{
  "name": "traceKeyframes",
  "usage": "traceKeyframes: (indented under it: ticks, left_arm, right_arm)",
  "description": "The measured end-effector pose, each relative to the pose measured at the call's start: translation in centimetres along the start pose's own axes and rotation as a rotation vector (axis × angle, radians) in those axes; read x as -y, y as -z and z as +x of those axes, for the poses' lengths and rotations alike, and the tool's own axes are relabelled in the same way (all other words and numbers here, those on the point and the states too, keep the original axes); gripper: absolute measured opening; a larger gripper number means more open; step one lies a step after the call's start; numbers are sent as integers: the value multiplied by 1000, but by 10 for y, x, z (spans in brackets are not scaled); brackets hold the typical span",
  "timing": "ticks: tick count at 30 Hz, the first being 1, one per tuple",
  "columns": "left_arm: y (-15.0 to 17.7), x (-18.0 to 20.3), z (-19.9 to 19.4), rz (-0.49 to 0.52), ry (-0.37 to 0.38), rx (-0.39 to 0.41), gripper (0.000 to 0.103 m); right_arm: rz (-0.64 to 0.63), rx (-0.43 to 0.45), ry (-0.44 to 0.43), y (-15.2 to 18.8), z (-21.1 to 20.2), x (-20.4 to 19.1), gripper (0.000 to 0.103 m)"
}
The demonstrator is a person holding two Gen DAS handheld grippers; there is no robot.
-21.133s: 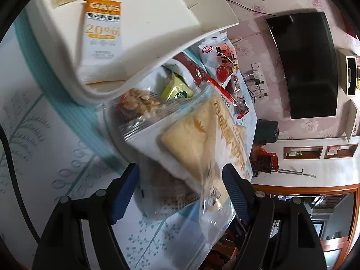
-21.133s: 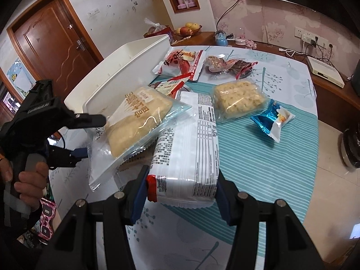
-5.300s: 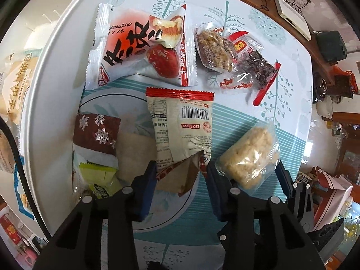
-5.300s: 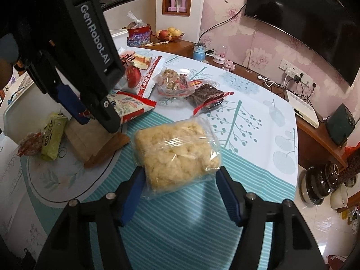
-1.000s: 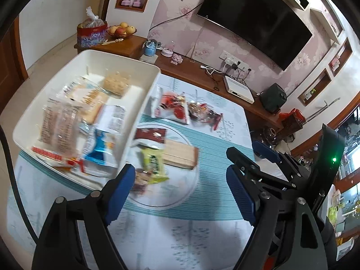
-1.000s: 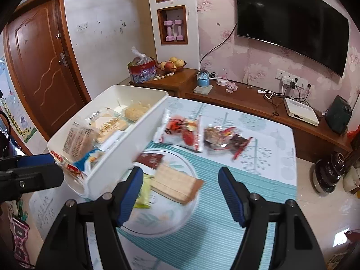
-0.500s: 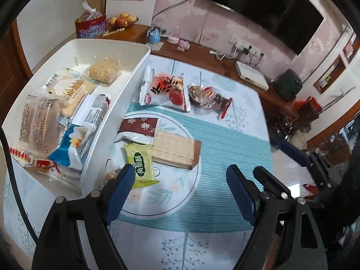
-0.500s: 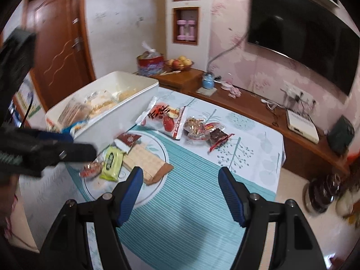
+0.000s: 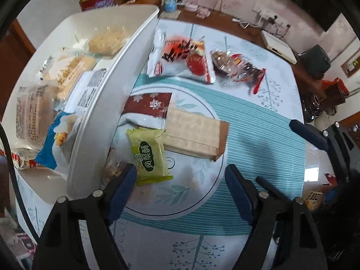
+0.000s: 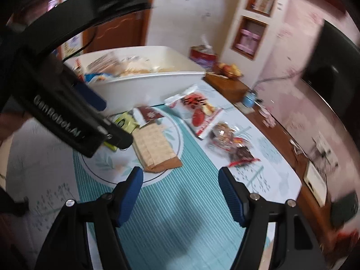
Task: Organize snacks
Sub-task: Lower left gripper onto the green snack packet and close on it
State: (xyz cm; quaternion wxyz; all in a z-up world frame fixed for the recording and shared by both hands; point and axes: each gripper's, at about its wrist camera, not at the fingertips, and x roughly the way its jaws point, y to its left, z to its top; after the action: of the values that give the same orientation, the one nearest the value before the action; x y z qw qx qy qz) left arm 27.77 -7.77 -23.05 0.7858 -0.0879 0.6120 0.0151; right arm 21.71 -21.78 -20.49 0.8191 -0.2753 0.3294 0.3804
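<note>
Left wrist: left gripper [image 9: 180,180] tips steeply down, jaws closing, empty.

I count one white bin [image 9: 108,103] on my table, with six snack packs showing inside it, though blur may hide more. Outside the bin lie six packs: one green pack [image 9: 149,155], one brown cracker pack [image 9: 193,132], one dark red snowflake pack [image 9: 148,104], one big red-and-white bag [image 9: 182,60], one clear bundle of small sweets [image 9: 238,67], and one half-hidden pack [image 9: 114,168] against the bin wall.
</note>
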Motion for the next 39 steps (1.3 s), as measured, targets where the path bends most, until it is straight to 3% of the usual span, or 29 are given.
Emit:
traceKeyframes:
  ticks: [7,15,19,28,39]
  left_arm:
    - [-15,-1,16,-23,-39,-80,57]
    - [-29,-5,32,-51,-72,-155,45]
    - [-35,-12,42,-82,-49,-183,44]
    - [-47,-8,52,-29,-89,-220,41]
    - [-60,-20,58,-55,-111,-295,34]
  right_arm:
    - [-65,-7,-69,2,26,-7,70]
    - [-75,-19,-91,3,50,-12,70]
    - [-69,-22,-105,2,62,-12,70]
    - [-68,-25,-136,1,78,-16,70]
    - [-50,-20,-179,-3,92,-14,70]
